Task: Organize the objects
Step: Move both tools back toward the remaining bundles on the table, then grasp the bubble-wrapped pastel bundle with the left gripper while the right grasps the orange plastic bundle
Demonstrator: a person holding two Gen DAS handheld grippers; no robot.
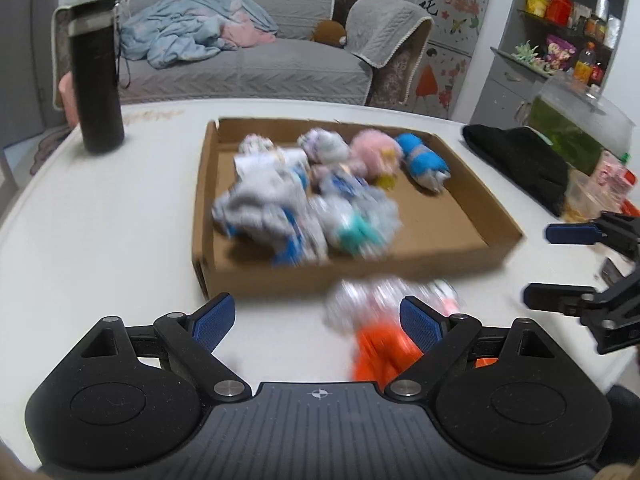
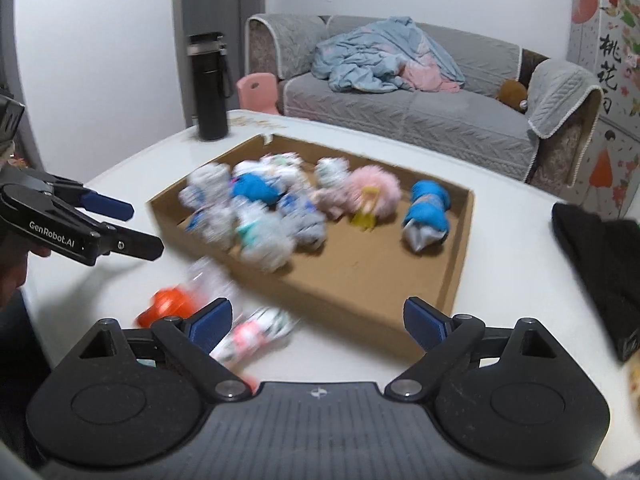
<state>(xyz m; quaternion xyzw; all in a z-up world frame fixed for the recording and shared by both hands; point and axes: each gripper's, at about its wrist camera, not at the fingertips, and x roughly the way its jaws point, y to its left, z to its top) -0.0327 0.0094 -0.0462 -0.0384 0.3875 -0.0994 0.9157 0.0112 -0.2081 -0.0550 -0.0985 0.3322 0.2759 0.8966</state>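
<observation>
- Cardboard tray [image 1: 420,268] – plain brown paperboard, matt, raw-cut edges.
- Rolled socks [image 2: 426,216] inside the tray – soft knitted cloth; the pink one [image 2: 374,188] beside it looks fluffy.
- Table [image 1: 100,240] under the tray – smooth white, faint sheen.
- Bottle [image 1: 98,76] beyond the tray – matt black, metal band.
- Sofa [image 2: 420,116] behind the tray – grey quilted fabric.

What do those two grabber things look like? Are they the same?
Yes, they match. Each gripper is black plastic with a ribbed grey top, two round discs, silver pivot pins and two fingers with blue textured pads. The left gripper and the right gripper both carry a small cross mark. Seen from the side, the left one reads "GenRobot.AI" in white. No cables show.
</observation>
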